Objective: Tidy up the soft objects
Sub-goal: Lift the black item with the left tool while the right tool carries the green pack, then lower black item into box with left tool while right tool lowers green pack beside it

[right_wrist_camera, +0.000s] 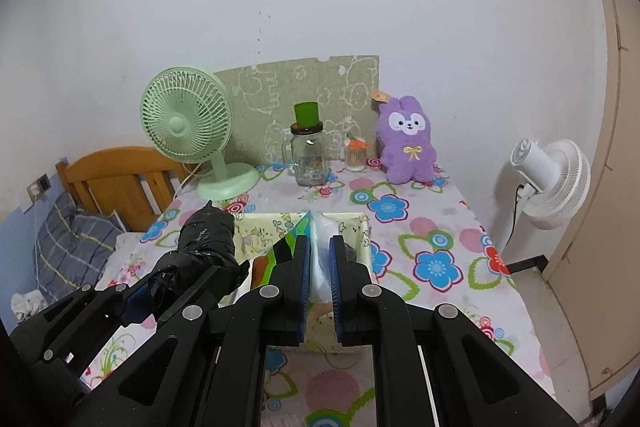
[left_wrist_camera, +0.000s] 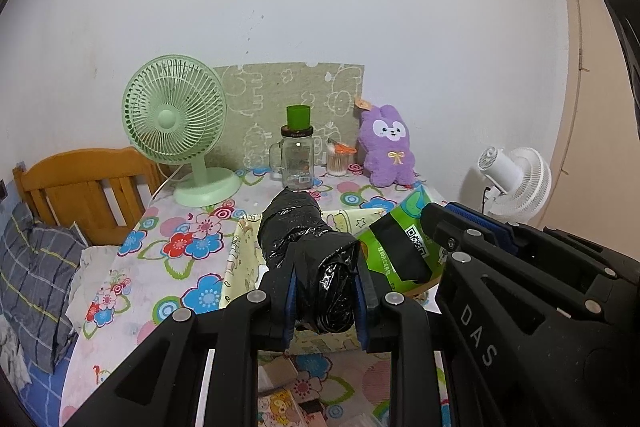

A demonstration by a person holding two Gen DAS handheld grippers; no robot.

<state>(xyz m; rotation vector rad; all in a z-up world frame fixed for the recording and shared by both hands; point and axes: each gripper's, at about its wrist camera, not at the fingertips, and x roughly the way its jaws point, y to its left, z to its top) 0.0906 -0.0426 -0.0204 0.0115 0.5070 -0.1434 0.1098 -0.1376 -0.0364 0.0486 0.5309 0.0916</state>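
Gripping black bundle, left gripper jaws half-closed, right gripper pinching green packet.

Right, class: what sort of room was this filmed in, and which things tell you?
Most likely a bedroom: a wooden bed headboard with a plaid pillow stands beside a table in a flowered cloth, bearing a purple plush bunny.

Purple plush rabbit, mint-green fan, floral tablecloth

Even, soft indoor light; sharp focus; fisheye bending, dark corners.
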